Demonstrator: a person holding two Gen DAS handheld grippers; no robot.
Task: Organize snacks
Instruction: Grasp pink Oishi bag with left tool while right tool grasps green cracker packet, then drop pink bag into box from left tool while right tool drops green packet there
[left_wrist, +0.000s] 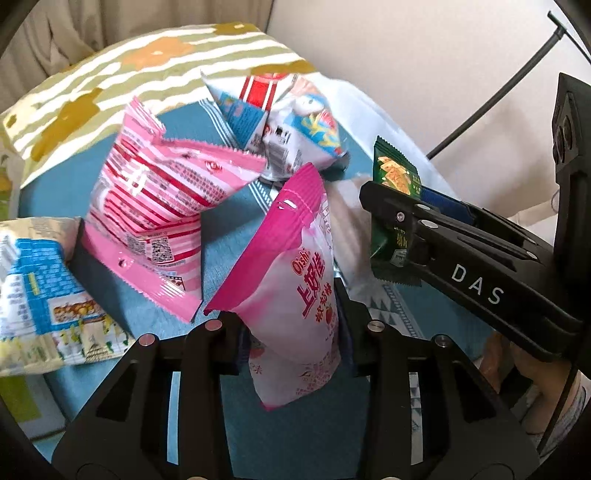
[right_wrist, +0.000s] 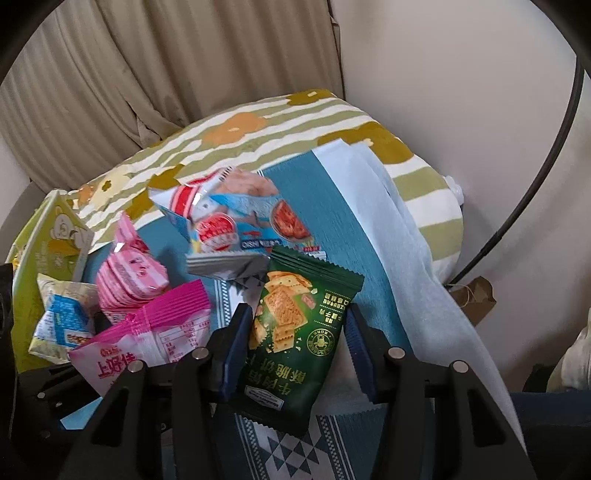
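Note:
My left gripper (left_wrist: 291, 332) is shut on a magenta and white Oishi snack bag (left_wrist: 295, 280) and holds it upright above the blue cloth (left_wrist: 236, 240); the bag also shows in the right wrist view (right_wrist: 147, 332). My right gripper (right_wrist: 291, 347) is shut on a dark green cracker packet (right_wrist: 295, 332), which also shows in the left wrist view (left_wrist: 395, 206) at the right. A pink striped bag (left_wrist: 162, 206), a blue and white shrimp-chip bag (left_wrist: 288, 122) and a blue and yellow bag (left_wrist: 40, 295) lie on the cloth.
A striped floral pillow (right_wrist: 258, 129) lies behind the snacks. A white cloth (right_wrist: 399, 221) runs along the right of the blue one. A beige curtain (right_wrist: 147, 74) and a wall are behind. A black curved rod (right_wrist: 535, 184) stands at the right.

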